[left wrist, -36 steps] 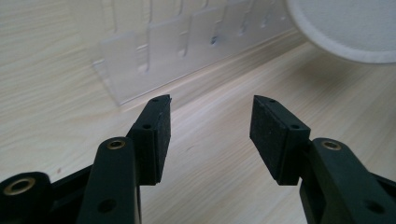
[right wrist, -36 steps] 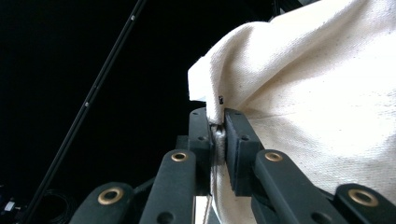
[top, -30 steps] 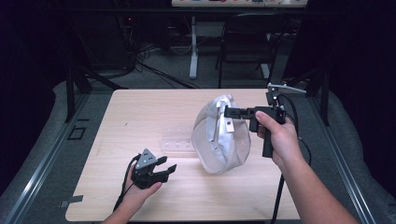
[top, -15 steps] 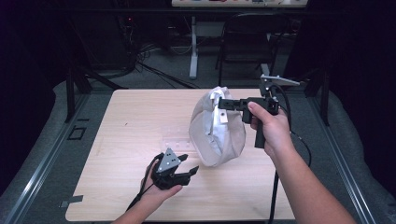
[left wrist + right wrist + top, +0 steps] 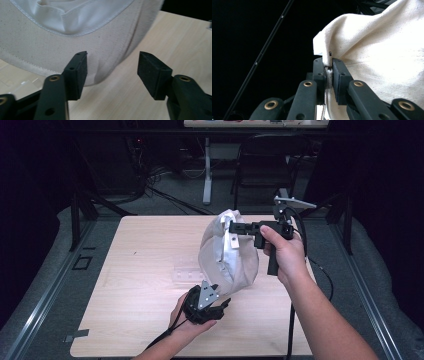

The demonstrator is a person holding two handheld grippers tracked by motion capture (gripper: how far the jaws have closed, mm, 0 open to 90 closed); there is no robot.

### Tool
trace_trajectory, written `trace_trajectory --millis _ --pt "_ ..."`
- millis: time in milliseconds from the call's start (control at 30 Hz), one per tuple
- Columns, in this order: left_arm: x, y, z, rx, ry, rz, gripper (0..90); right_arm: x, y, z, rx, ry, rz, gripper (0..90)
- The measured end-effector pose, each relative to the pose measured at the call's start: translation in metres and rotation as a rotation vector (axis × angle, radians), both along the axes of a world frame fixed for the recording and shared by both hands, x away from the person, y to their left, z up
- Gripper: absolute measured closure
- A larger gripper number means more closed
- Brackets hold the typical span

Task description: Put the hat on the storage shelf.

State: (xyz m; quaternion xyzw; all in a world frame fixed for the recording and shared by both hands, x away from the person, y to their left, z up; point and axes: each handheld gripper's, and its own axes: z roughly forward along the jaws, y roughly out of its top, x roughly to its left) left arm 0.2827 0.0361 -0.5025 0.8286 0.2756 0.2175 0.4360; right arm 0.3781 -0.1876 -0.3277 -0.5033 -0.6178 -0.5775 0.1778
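bag hangs lifted, right gripper clamped on its edge — left gripper, jaws just opening, empty below it; second grip remains.

Light wood table, pale grain, rounded corners, sits on grey floor mat. Clear plastic piece lies flat approx mid-table, hard to make out. Cream fabric bag hangs over it; can't tell if bottom touches the top.

Dim room, lit tabletop, close-ups slightly soft.
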Motion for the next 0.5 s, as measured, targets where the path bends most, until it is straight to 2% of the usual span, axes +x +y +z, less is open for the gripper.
trace_trajectory --millis 100,167,200,400,500 --pt "0.004 0.0 -0.001 0.032 0.0 0.029 55.2 -0.001 0.0 0.0 0.001 0.002 -0.004 82.1" --pt "0.005 0.003 -0.001 0.052 -0.017 0.046 64.7 -0.001 0.0 0.0 0.002 0.001 -0.009 82.1" --pt "0.006 0.006 0.0 0.052 -0.018 0.044 66.8 -0.001 -0.001 0.001 0.005 0.001 -0.003 82.1" --pt "0.011 0.018 0.005 0.033 -0.038 0.039 75.4 -0.001 -0.002 0.003 0.01 -0.002 -0.01 81.9" --pt "0.015 0.025 0.007 -0.001 -0.016 0.022 80.2 -0.001 -0.001 0.004 0.006 -0.004 -0.007 82.0"
